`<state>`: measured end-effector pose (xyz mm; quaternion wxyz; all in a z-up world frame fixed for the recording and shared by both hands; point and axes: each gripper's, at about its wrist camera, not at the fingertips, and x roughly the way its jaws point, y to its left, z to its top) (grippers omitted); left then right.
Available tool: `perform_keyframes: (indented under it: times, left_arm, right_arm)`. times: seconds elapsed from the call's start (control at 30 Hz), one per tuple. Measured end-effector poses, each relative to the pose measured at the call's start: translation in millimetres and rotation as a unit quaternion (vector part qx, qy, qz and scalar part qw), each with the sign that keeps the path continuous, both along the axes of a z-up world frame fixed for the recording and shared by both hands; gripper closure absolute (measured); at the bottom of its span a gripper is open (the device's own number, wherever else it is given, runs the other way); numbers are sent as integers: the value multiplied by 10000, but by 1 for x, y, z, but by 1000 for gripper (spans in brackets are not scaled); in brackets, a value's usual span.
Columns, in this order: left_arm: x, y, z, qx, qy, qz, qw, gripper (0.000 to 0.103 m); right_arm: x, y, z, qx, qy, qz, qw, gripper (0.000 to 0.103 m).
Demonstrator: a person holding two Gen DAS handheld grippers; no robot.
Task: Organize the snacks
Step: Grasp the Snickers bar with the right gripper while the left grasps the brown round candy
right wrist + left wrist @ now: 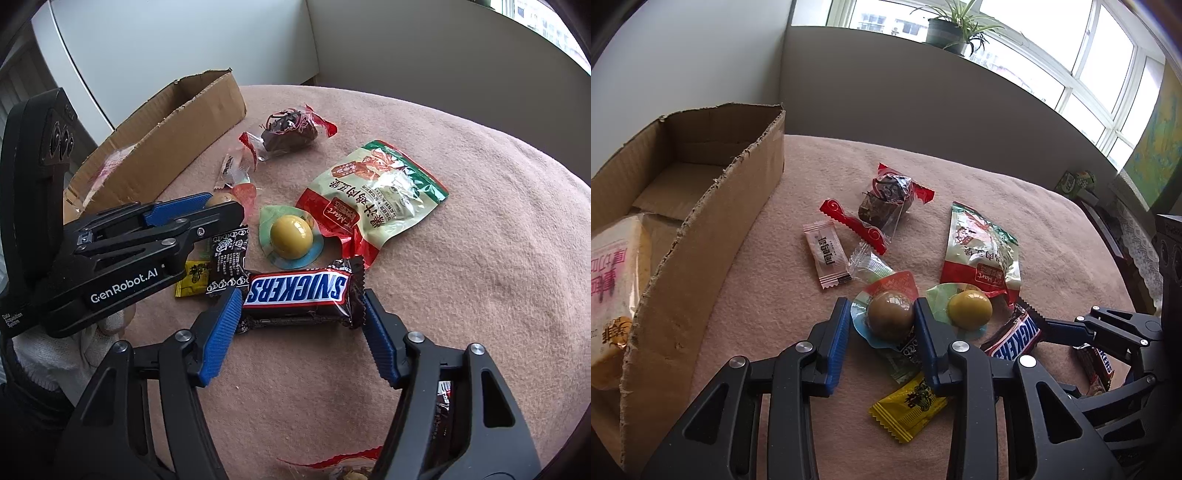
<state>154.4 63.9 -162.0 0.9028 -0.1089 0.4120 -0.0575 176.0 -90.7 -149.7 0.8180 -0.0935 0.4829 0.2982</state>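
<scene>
Snacks lie scattered on the pink blanket [1015, 206], my two grippers down among them.

My left gripper [882, 317] has its fingers spread either side of the brown egg [890, 314]; whether they touch it I cannot tell. My right gripper [301, 314] has its fingers spread around the ends of the Snickers [299, 291], the left one touching the wrapper. Just beside the brown egg sits the yellow egg [969, 309], then the green pouch [984, 251]. Farther off lie a dark cake [886, 201] and a white sachet [827, 254]. The box [701, 229] stands at the left, holding a bread pack [613, 280].
</scene>
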Motion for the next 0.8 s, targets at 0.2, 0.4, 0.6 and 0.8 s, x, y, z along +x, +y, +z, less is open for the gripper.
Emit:
perform_keyframes:
  times: [0.2, 0.4, 0.6, 0.8]
  left_arm:
    - [2, 4, 0, -92, -9, 56, 9999, 71]
    - [-2, 0, 3, -19, -108, 5, 9999, 75]
    - [-4, -2, 3, 38, -168, -9, 9999, 77]
    - [-7, 1, 6, -37, -246, -9, 9997, 78]
  right_arm:
    - [7, -10, 1, 54, 37, -169, 9998, 47]
    - [6, -16, 3, 164, 62, -182, 9997, 49]
    - [7, -27, 13, 379, 17, -311, 9988, 49]
    - [9, -35, 23, 578, -29, -450, 9973, 49]
